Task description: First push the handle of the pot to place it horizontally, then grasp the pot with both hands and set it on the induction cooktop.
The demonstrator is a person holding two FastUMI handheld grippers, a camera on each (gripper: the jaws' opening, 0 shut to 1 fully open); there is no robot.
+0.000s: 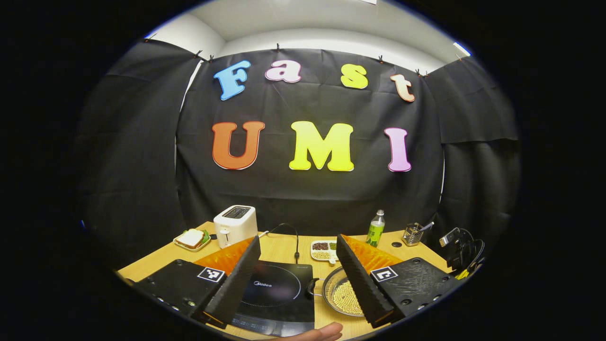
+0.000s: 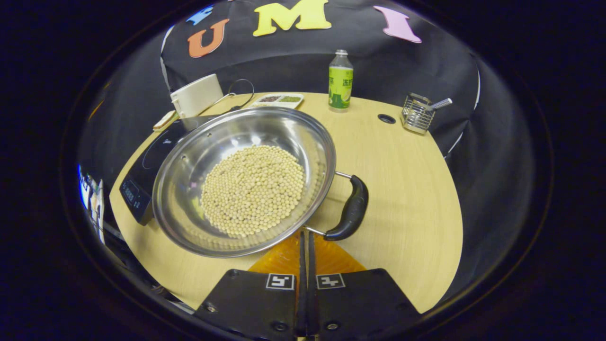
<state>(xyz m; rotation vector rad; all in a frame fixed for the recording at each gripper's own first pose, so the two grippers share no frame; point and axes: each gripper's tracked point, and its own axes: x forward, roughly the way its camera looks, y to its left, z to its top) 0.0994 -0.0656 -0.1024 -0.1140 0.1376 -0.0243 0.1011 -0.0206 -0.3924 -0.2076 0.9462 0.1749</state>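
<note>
A steel pot (image 2: 265,128) holding pale beans (image 2: 253,187) sits on the wooden table, overlapping the near corner of the black induction cooktop (image 2: 142,166). Its black side handle (image 2: 351,208) points toward the right. My right gripper (image 2: 306,233) is shut with nothing between its fingers, and its tips sit at the pot's rim beside the handle's lower rod. In the left gripper view my left gripper (image 1: 298,237) stands open above the table. The cooktop (image 1: 277,293) lies between its fingers. The pot (image 1: 344,296) is partly hidden behind the right-hand finger, and another black handle (image 1: 310,287) faces the cooktop.
A white toaster (image 1: 235,224), a plate with a sandwich (image 1: 191,239), a divided dish of beans (image 1: 323,250), a green bottle (image 1: 376,229) and a wire utensil holder (image 1: 413,234) line the back of the table. A fingertip of a hand (image 1: 319,333) shows at the bottom.
</note>
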